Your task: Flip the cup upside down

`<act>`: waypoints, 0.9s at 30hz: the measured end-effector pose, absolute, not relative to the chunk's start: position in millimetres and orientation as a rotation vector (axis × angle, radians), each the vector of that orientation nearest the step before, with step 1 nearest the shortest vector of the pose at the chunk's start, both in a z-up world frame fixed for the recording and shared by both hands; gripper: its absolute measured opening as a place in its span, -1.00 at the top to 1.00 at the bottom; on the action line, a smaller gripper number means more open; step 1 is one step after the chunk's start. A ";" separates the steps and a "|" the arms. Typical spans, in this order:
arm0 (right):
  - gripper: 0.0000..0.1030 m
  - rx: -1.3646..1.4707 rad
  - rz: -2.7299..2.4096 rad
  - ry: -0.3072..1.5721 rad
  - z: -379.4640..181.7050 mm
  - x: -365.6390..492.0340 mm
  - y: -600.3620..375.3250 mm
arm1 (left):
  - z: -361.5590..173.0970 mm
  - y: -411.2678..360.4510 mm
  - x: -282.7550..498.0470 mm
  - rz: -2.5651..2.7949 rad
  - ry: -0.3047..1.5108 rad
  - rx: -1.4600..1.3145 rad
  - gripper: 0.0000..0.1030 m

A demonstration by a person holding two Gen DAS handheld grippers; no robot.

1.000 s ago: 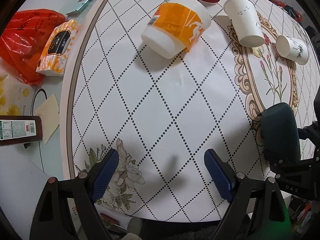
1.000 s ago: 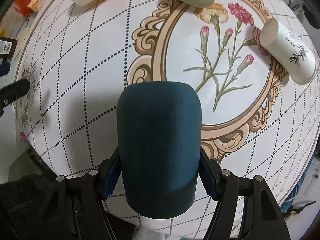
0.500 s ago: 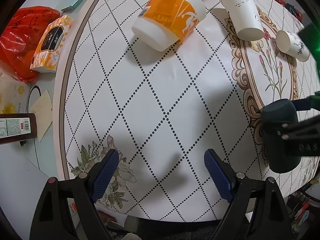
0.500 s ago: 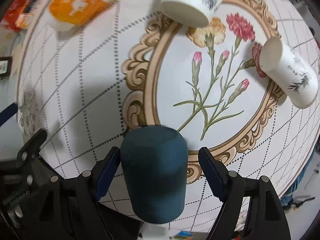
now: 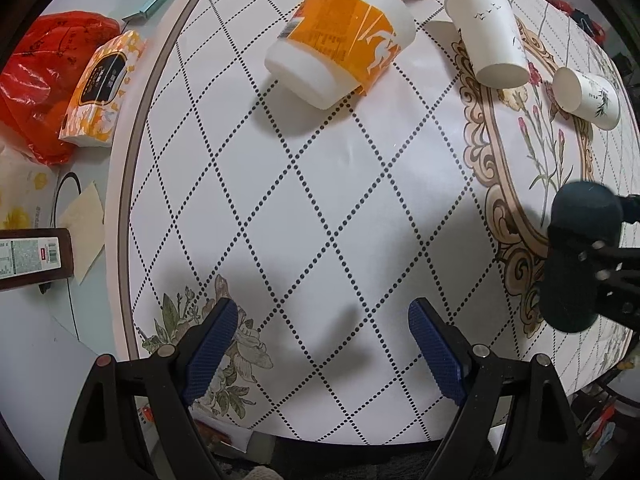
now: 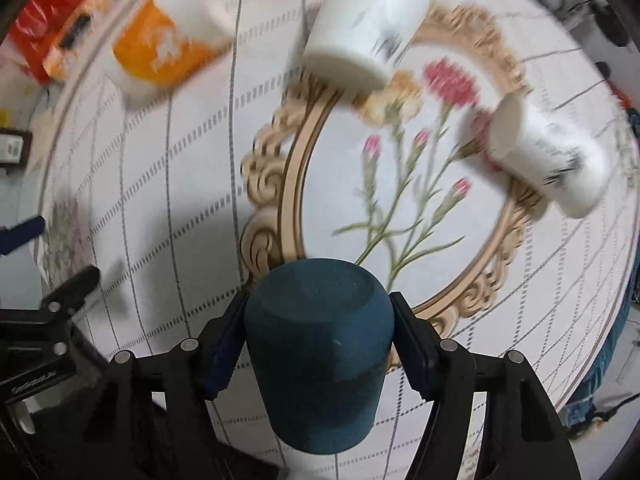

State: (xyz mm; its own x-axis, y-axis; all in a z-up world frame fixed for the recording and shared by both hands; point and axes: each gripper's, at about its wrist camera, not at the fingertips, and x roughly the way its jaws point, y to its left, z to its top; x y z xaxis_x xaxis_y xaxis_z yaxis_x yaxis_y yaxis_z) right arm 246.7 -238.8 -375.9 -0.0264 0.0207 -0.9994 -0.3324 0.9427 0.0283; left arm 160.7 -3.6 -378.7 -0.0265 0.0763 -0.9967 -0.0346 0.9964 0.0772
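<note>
Two grippers in view: your left gripper [image 5: 318, 340] hangs released, fingers spread wide over bare tablecloth [image 5: 320, 184] near the table's front edge, gripping nothing. Further right, your right gripper [image 6: 318, 342] is clenched on the blue cup [image 6: 318, 344], pads pressing both sides. Cup sits at the oval frame's near edge, closed end toward the white cups [image 6: 364, 36]; right view is blurred.

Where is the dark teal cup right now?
The dark teal cup sits between the right gripper fingers, over the ornate gold frame print near the table's front edge.
</note>
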 end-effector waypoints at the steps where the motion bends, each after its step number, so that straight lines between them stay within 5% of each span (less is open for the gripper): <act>1: -0.36 -0.231 0.278 1.536 -368.4 245.4 -242.0 | -377.7 -3.6 163.0 0.069 1.591 0.021 -0.70; 11: -0.36 0.058 0.146 1.078 -324.3 240.6 -246.4 | -367.0 -13.9 188.8 0.035 1.571 0.038 -0.70; 24: -0.38 0.032 0.140 1.025 -336.9 198.7 -236.8 | -360.6 -31.2 178.9 -0.002 1.548 0.057 -0.70; 27: -0.58 0.029 0.122 1.040 -334.3 193.9 -236.7 | -353.6 -31.1 173.8 -0.003 1.523 0.064 -0.77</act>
State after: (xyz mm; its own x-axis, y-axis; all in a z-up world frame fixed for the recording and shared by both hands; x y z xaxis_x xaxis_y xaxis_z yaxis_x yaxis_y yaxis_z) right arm 193.9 -236.7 -334.3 0.4999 0.1149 -0.8584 -0.0873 0.9928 0.0820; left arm 173.8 -31.1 -353.6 0.0480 0.0380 -0.9981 0.0415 0.9983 0.0400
